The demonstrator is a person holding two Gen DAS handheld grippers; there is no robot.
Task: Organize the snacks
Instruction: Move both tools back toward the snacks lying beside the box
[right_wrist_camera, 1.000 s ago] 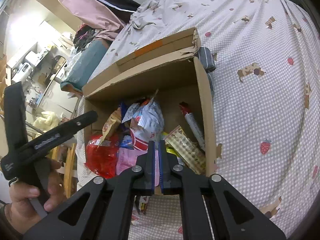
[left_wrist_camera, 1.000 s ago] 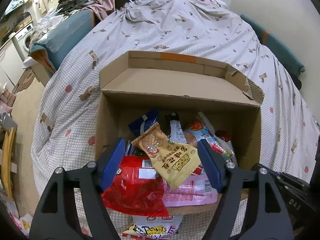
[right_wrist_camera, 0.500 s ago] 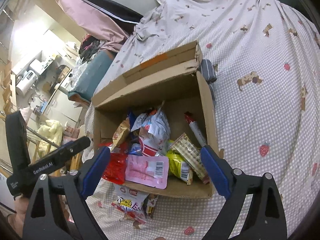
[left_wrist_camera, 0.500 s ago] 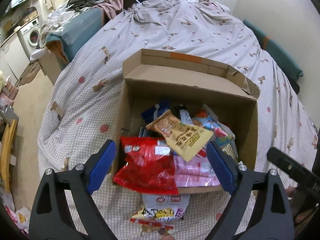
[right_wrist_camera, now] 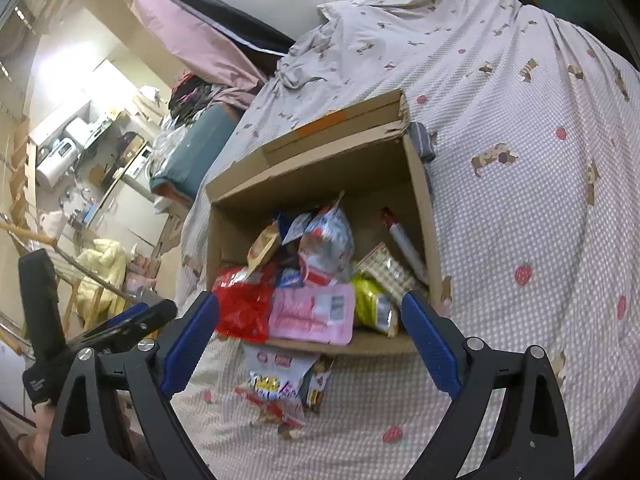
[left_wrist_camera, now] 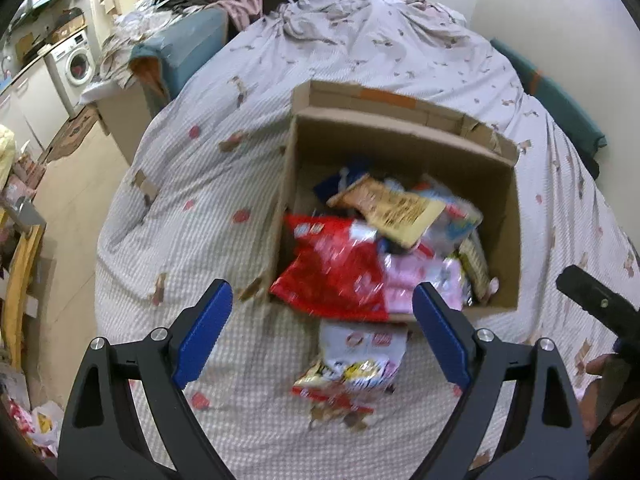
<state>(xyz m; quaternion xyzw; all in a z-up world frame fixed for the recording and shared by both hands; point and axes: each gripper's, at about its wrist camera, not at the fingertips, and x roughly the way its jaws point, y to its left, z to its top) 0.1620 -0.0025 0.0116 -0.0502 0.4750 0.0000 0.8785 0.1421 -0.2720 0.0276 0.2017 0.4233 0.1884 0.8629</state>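
Both wrist views angled down, near – share snack box.

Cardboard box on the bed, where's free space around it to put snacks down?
Bare checked bedspread left of the brown cardboard box, and right of it. Crowded: inside the box, and in front, where a white snack bag lies.

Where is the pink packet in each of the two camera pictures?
Left wrist view: the pink packet lies at the near edge of the cardboard box, right of centre, just right of the red bag.
Right wrist view: the pink packet sits just below centre, at the box's near edge, between the red bag and a yellow-green packet.
Shared landmark: the red bag, directly left of it in both.
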